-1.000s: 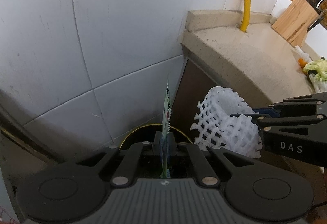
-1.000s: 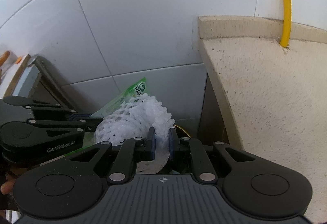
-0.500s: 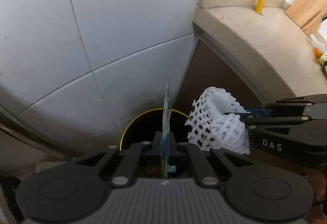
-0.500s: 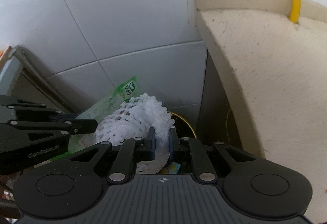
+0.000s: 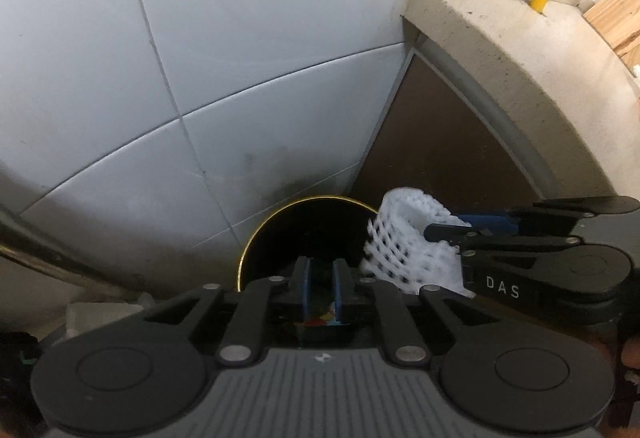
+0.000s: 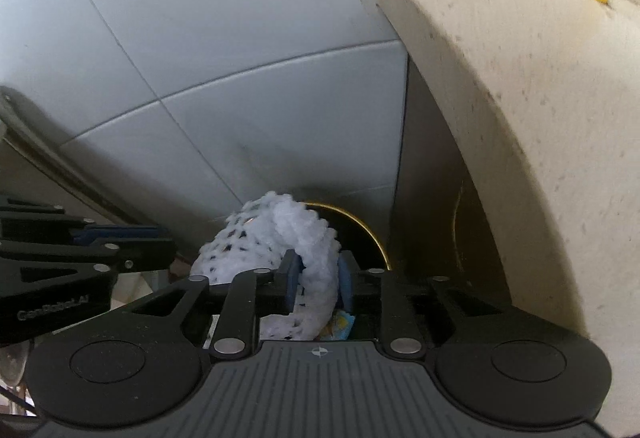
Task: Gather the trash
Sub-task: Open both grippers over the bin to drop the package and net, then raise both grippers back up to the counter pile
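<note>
dark bin (image 5: 280,242) on the floor

bin (image 5: 276,238) below wall tiles (image 5: 240,38) | counter (image 5: 520,50) right of bin | foam net (image 6: 280,238) above bin

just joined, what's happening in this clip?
A person holds two grippers over a black bin with a gold rim, down by a tiled wall beside the counter. The left gripper has nothing between its jaws, which are opening. The right gripper has a white foam net between its jaws, also opening, so the net looks about to drop in.
</note>
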